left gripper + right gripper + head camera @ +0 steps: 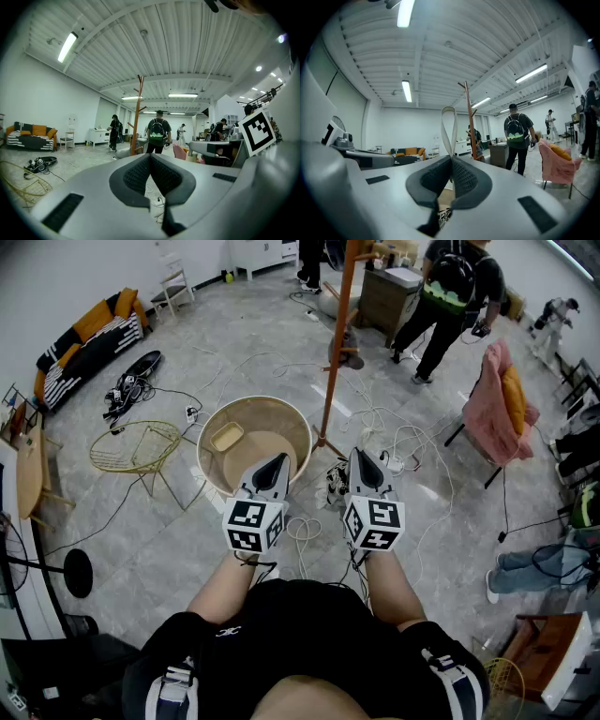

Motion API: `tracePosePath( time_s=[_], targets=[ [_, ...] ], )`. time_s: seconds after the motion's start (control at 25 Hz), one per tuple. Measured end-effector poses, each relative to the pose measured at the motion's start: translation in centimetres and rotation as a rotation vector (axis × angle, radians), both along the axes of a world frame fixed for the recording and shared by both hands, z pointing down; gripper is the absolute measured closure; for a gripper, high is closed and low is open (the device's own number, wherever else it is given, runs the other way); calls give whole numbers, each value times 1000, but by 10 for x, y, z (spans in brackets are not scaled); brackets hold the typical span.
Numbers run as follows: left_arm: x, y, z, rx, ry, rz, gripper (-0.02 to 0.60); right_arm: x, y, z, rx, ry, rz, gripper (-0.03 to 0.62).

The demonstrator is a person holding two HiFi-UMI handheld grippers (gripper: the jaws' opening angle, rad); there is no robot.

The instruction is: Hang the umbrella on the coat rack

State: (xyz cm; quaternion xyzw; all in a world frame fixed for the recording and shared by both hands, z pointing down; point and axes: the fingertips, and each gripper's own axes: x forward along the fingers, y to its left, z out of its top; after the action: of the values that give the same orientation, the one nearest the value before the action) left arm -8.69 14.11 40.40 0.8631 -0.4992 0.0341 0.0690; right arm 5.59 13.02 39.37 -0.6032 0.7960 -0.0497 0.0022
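While the person holds both grippers side by side close to the body, the right gripper (364, 457) pinches the pale strap loop (449, 127) of the umbrella (443, 216), whose patterned fabric shows just under its jaws. The left gripper (275, 463) is closed on nothing. The wooden coat rack (334, 343) stands farther off, right of the round table (202, 452).

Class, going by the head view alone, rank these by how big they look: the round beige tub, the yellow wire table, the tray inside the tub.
1. round beige tub
2. yellow wire table
3. tray, plainly the smallest
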Motion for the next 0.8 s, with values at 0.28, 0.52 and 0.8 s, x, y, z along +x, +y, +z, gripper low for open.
tracePosePath(
  time_s=[0.28, 0.52, 0.8],
  targets=[
    [-15, -14, 5, 8, 5, 18, 566, -17, -7, 5, 17, 15, 3, 576],
    [-44, -27, 6, 18, 9, 42, 566, -42, -15, 2, 40, 21, 31, 576],
    [-68, -43, 14, -14, 11, 36, 566, -59, -40, 1, 29, 33, 47, 576]
  ],
)
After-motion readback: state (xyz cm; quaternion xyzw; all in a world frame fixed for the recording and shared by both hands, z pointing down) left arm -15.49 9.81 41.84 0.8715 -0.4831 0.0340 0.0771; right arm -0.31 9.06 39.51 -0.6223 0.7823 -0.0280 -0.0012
